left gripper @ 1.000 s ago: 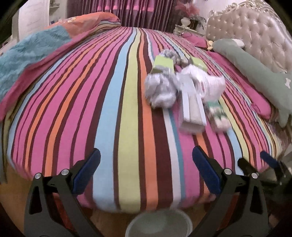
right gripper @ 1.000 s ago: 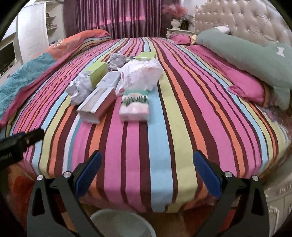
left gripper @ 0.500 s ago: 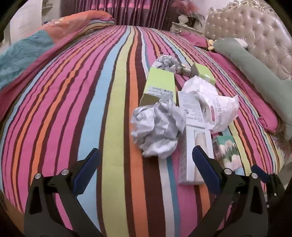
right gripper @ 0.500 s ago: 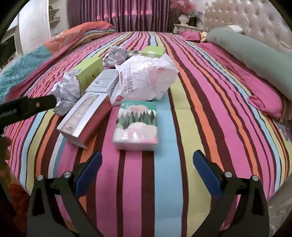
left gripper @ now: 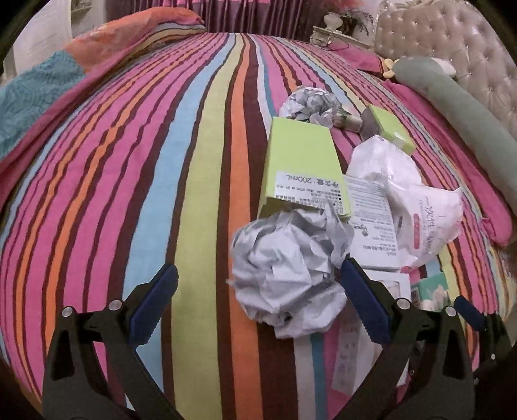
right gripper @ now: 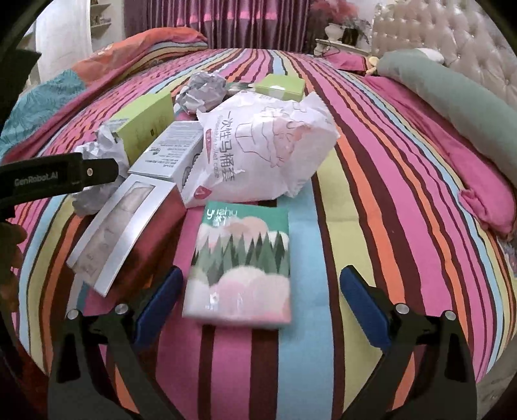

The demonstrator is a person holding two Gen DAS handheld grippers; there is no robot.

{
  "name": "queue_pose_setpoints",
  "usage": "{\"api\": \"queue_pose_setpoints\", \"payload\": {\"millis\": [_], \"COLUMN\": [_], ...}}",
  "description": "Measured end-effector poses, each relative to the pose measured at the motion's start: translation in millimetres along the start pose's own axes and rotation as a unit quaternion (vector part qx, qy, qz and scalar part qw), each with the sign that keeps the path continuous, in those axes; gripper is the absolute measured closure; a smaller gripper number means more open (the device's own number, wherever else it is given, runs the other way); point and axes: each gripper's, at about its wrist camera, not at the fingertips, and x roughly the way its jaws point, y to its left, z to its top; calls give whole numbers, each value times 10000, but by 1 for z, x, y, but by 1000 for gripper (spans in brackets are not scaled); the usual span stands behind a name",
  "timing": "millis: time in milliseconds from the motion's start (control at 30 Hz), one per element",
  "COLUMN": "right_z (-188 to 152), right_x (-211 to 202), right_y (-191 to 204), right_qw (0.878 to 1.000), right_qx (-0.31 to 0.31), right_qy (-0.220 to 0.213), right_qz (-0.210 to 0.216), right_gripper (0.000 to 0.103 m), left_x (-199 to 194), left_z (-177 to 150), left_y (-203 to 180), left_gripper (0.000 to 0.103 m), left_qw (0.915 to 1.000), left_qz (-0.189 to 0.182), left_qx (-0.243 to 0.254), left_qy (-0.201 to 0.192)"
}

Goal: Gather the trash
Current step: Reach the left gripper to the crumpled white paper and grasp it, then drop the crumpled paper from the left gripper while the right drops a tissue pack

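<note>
**Two grippers over the trash pile on the bed**

Two grippers are in your hands. Your left gripper [left gripper: 258, 303] is spread wide, and the crumpled paper ball [left gripper: 287, 274] sits between its fingers, with nothing pinching it. Your right gripper [right gripper: 260, 303] is spread too, though its jaws have just been closing a little. The tissue pack [right gripper: 242, 265] lies between them, not squeezed. Behind the tissue pack is the white plastic bag [right gripper: 265, 152]. Left of the tissue pack lies the long box [right gripper: 126, 232]. All of it rests on the striped bed [right gripper: 387, 200].

Striped bed [left gripper: 200, 181], tufted headboard [left gripper: 458, 55], curtains [right gripper: 245, 22]
</note>
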Motion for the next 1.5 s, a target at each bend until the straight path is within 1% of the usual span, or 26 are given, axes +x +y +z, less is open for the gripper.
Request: {"api": "queue_pose_setpoints", "payload": {"millis": [67, 100, 167, 200, 233, 300, 433, 533, 667, 833, 933, 1000, 1100, 1133, 1200, 1267, 1333, 1367, 1400, 1433, 1467, 1500], "right_z": [2, 3, 5, 5, 5, 4, -2, -7, -17, -48, -69, -88, -116, -128, -142, -160, -175, -184, -187, -193, -198, -201], "right_x": [4, 4, 2, 0, -3, -7, -17, -29, -52, -89, -109, -122, -133, -132, -127, -117, -105, -96, -92, -87, -80, -76], "right_y": [-3, -3, -2, -1, 0, -1, -16, -30, -45, -56, -56, -54, -43, -38, -31, -23, -18, -16, -16, -15, -16, -17], "right_qw": [9999, 9997, 9995, 9992, 9991, 9989, 9955, 9928, 9890, 9841, 9814, 9779, 9740, 9725, 9699, 9645, 9590, 9545, 9512, 9464, 9398, 9358], "right_qx": [82, 112, 102, 94, 94, 126, 555, 823, 1090, 1331, 1420, 1509, 1580, 1593, 1635, 1748, 1841, 1923, 1980, 2068, 2204, 2284], "right_qy": [41, 46, 49, 42, 44, 36, 116, 120, 60, 9, 47, 140, 376, 511, 751, 1055, 1337, 1547, 1667, 1807, 1969, 2072], "right_qz": [139, 213, 292, 398, 419, 447, 756, 857, 995, 1180, 1292, 1438, 1577, 1621, 1640, 1672, 1689, 1672, 1682, 1701, 1716, 1711], "right_gripper": [16, 24, 36, 50, 54, 54, 54, 54, 54, 54, 54, 54, 54, 54, 54, 54, 54, 54, 54, 54, 54, 54], "left_x": [1, 2, 2, 0, -2, -7, -20, -34, -64, -102, -127, -142, -153, -153, -146, -136, -126, -120, -114, -106, -102, -94], "left_z": [0, 0, -1, -3, -3, -5, -13, -23, -45, -86, -120, -148, -186, -195, -219, -236, -250, -258, -264, -272, -276, -282], "left_y": [-1, -2, -2, -1, 0, 4, 13, 22, 31, 32, 26, 20, 7, 3, -2, -5, -9, -11, -13, -15, -16, -16], "left_gripper": [25, 40, 42, 43, 43, 44, 44, 44, 44, 44, 44, 44, 44, 44, 44, 44, 44, 44, 44, 44, 44, 44], "left_qw": [10000, 9999, 9999, 9998, 9998, 9998, 9997, 9995, 9989, 9974, 9960, 9948, 9939, 9938, 9925, 9901, 9877, 9857, 9830, 9786, 9757, 9721], "left_qz": [-45, -96, -84, -106, -151, -208, -252, -285, -434, -682, -851, -989, -1001, -971, -995, -1080, -1042, -1037, -1091, -1181, -1232, -1266], "left_qx": [64, 81, 112, 121, 99, 30, -66, -113, -73, 4, 172, 234, 451, 503, 503, 431, 462, 455, 432, 387, 356, 300], "left_qy": [18, 75, 88, 85, 78, 71, 14, -15, -147, -216, -190, -77, 112, 183, 502, 791, 1067, 1245, 1413, 1641, 1775, 1952]}}
